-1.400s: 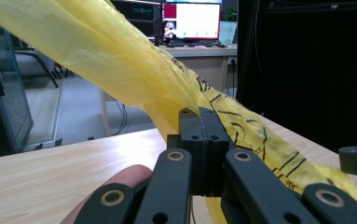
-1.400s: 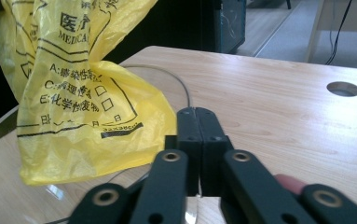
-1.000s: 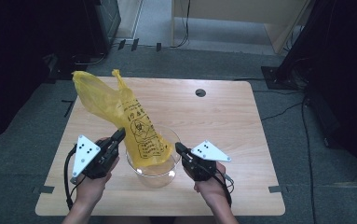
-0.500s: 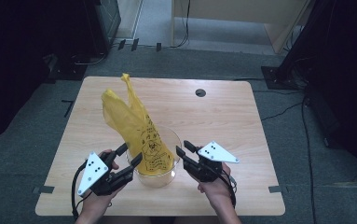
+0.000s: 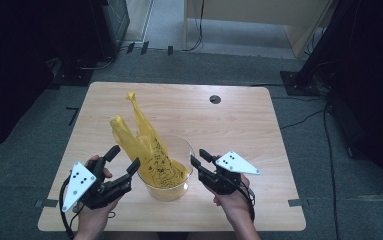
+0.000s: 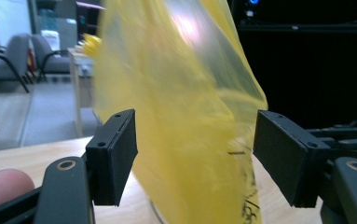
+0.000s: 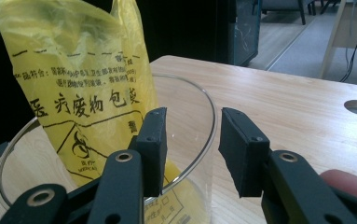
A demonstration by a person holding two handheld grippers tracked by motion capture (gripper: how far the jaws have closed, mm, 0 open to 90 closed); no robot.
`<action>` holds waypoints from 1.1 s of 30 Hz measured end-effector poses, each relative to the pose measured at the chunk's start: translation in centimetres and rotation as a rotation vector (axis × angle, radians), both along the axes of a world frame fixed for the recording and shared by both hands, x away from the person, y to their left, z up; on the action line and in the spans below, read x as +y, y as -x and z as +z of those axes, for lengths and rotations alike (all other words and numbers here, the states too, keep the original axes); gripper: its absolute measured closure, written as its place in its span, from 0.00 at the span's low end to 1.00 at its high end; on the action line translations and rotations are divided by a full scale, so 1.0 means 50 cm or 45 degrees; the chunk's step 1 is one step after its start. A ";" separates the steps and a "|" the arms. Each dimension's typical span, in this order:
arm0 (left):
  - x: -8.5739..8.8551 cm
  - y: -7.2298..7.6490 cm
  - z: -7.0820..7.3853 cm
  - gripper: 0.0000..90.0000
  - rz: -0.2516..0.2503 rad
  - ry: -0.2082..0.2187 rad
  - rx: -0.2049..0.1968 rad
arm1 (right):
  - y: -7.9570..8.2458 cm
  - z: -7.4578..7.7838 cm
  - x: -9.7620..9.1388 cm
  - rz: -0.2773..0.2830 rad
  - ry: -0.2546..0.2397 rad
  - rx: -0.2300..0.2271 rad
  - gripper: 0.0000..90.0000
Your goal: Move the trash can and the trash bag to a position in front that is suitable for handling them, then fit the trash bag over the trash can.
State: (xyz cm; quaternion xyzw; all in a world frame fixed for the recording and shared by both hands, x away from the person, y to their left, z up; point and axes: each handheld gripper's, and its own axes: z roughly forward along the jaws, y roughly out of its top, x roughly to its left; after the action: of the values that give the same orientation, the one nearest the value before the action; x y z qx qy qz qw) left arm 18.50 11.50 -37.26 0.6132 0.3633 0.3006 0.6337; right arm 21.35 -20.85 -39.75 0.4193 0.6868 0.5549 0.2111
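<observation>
Hands low at the near edge of the pale wooden tabletop, and the left tongs have just been opening: their jaws stand wide apart, the thin yellow plastic waste bag with black print hanging between them in the left gripper view, no pad pressing on it. Right tongs have been parting too, now part-open and holding nothing, one jaw inside and one outside the rim of the clear round glass container, just off the glass as far as I can tell.

Step in hand, I'd say, is lining the container with the bag; it has just been let go. Next move calls for catching the loose mouth and drawing it down over the rim, gently, since the film looks light and liable to slip or tip the glass.

Bag itself: bottom tucked inside the container near the front middle of the tabletop, upper part standing tall, crumpled, leaning away to the left, two twisted handles poking up.
</observation>
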 end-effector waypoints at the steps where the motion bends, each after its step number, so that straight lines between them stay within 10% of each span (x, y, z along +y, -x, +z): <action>1: 0.007 0.000 0.003 0.34 0.017 0.000 -0.004 | -0.001 0.002 -0.001 -0.003 -0.003 -0.004 0.69; 6: 0.047 -0.019 0.021 0.35 0.116 0.051 0.016 | -0.007 0.014 0.002 -0.023 -0.014 -0.015 0.69; 14: 0.039 -0.068 0.038 0.39 0.020 0.090 0.070 | -0.020 0.041 0.028 -0.014 -0.028 -0.030 0.68; 22: 0.002 -0.064 0.014 1.00 -0.101 0.004 0.079 | -0.024 0.060 0.066 0.023 -0.012 -0.039 0.68; 30: -0.002 -0.042 -0.010 1.00 -0.120 -0.035 0.074 | -0.027 0.078 0.105 0.059 -0.007 -0.046 0.68; 33: 0.015 -0.032 -0.009 0.81 -0.042 0.016 0.051 | -0.028 0.087 0.117 0.071 -0.002 -0.056 0.68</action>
State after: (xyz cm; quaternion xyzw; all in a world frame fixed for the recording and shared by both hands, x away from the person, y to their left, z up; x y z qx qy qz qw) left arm 20.08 12.25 -37.70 0.6210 0.3675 0.2755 0.6351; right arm 22.73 -14.99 -35.40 0.3879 0.6929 0.5702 0.2105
